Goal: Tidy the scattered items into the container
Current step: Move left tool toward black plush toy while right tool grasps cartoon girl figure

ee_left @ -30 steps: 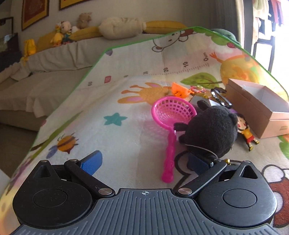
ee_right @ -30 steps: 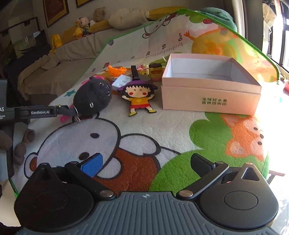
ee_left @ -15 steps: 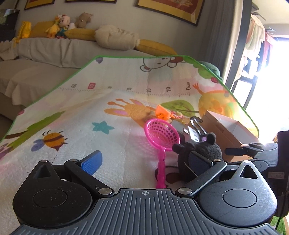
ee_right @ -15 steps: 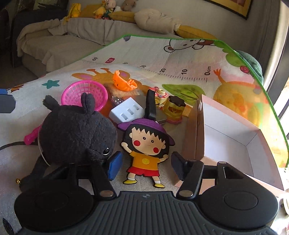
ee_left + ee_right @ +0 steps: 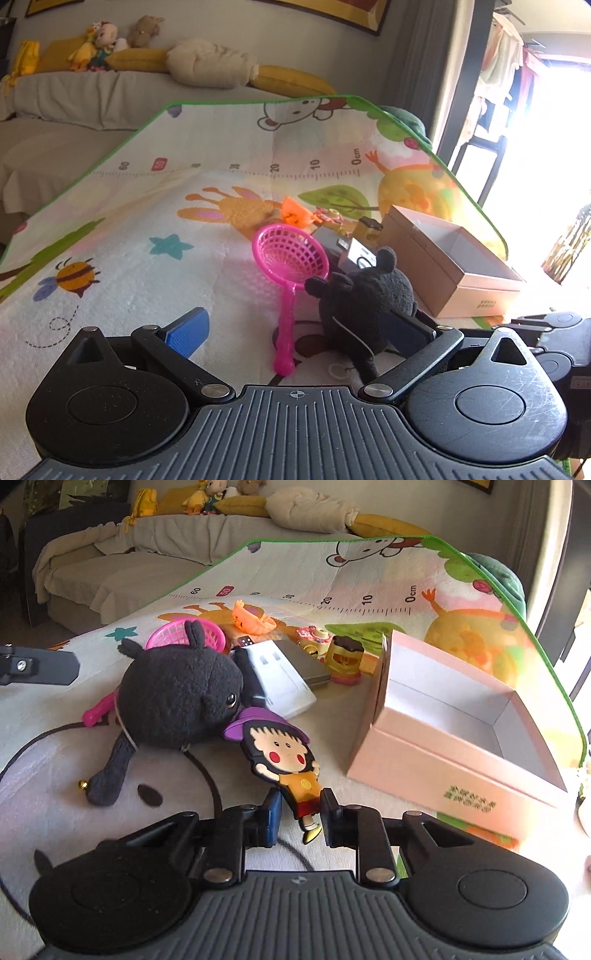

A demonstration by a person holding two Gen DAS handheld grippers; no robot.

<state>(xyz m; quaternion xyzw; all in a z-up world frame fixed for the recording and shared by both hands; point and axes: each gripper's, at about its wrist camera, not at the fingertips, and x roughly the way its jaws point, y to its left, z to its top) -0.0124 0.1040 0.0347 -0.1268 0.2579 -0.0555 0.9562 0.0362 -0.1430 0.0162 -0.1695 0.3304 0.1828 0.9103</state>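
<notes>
Pink box (image 5: 424,771) seemingly sits empty, everything unpacked; your right fingers (image 5: 334,812) have just closed on the doll (image 5: 284,760), left fingers (image 5: 184,332) wide.

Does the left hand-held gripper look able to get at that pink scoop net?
Probably yes: the left hand-held gripper stands open with the pink net's handle lying bare between its fingers; only the black plush crowds one side.

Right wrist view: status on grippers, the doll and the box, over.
Right gripper just closed, shut on cartoon girl figure. Left gripper open beside black plush. Pink box empty, path looks clear.
</notes>
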